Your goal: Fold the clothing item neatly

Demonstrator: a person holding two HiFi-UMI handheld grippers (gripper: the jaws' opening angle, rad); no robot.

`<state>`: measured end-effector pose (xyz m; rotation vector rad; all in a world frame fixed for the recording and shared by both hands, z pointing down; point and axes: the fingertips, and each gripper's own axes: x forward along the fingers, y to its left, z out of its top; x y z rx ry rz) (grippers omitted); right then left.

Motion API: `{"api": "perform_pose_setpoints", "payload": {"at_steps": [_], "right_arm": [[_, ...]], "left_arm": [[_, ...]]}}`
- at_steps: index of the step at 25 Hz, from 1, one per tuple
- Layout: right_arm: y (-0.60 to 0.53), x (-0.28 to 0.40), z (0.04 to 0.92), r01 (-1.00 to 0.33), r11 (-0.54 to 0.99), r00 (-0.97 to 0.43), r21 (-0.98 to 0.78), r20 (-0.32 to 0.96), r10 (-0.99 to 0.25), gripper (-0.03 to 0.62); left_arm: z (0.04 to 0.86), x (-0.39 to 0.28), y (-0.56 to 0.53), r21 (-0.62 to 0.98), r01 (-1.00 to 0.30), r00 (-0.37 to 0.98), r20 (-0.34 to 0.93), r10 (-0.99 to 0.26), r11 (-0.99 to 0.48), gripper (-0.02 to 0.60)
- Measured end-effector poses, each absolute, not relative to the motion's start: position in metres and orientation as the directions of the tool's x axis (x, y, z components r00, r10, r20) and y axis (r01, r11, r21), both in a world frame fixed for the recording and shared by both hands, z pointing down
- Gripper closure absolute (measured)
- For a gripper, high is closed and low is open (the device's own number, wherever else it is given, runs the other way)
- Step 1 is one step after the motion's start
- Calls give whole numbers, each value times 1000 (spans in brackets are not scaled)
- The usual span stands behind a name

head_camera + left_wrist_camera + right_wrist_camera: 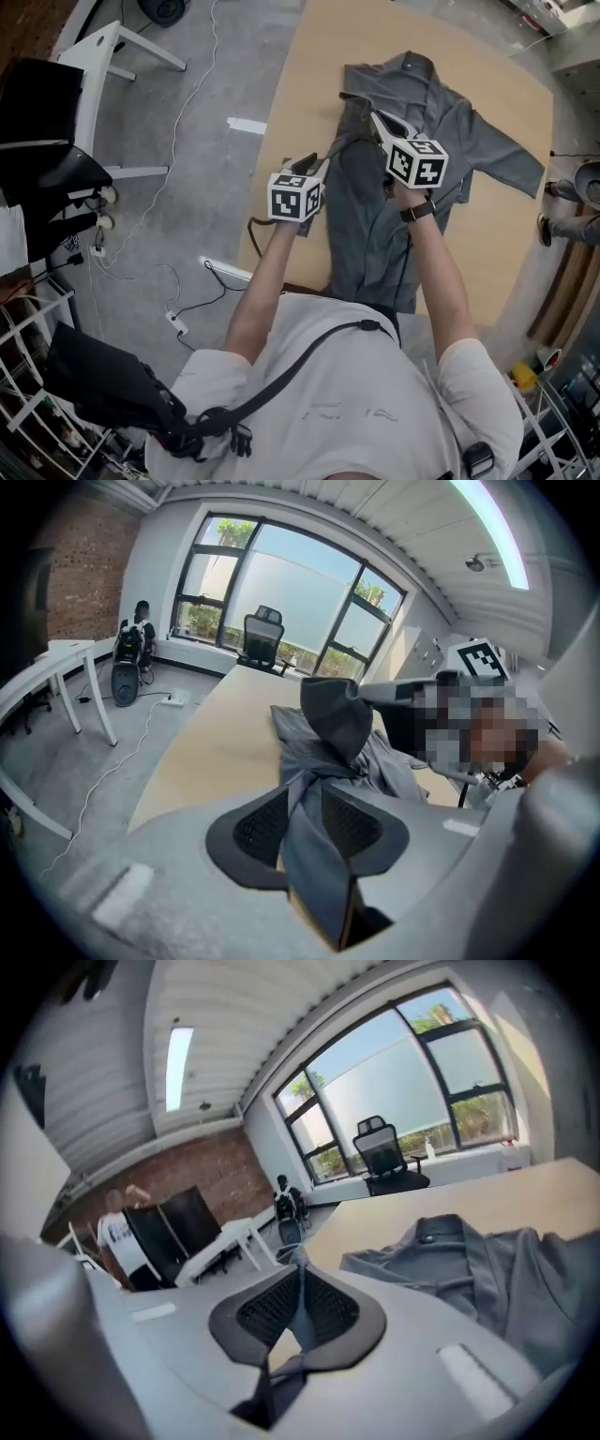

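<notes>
Holding one side of the shirt [375,234] up off the table [291,94], I had my left gripper [322,161] and right gripper [377,120] each clamped on its cloth; next, I reckoned, carry it across evenly.

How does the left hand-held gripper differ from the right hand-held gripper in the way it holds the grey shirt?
The left hand-held gripper has its jaws wider apart, on a thick bunch of the grey shirt; the right hand-held gripper has its jaws almost together, on a thin fold. In the head view the left one is at the shirt's left edge and the right one is further over it. Both are shut on the shirt.
</notes>
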<state>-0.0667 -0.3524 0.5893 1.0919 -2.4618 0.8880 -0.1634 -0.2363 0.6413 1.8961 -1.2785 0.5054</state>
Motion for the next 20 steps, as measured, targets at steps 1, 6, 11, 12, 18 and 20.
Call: {"api": "perform_pose_setpoints", "payload": {"at_steps": [1, 6, 11, 12, 18, 20], "right_arm": [[-355, -47, 580, -748, 479, -662, -459, 460, -592, 569], [-364, 70, 550, -763, 293, -547, -577, 335, -767, 568], [-352, 169, 579, -765, 86, -382, -638, 344, -858, 568], [-348, 185, 593, -774, 43, -347, -632, 367, -863, 568], [-317, 247, 673, -794, -149, -219, -589, 507, -833, 543], [-307, 254, 684, -807, -179, -196, -562, 541, -818, 500]], "left_arm": [[642, -153, -237, 380, -900, 431, 690, -582, -215, 463], [639, -101, -245, 372, -877, 480, 696, -535, -303, 463], [639, -65, -243, 370, -860, 507, 703, -500, -351, 463], [640, -60, -242, 369, -858, 509, 705, -494, -358, 463], [642, -44, -235, 357, -850, 514, 719, -467, -387, 463], [642, -43, -232, 352, -850, 512, 722, -465, -391, 463]]}}
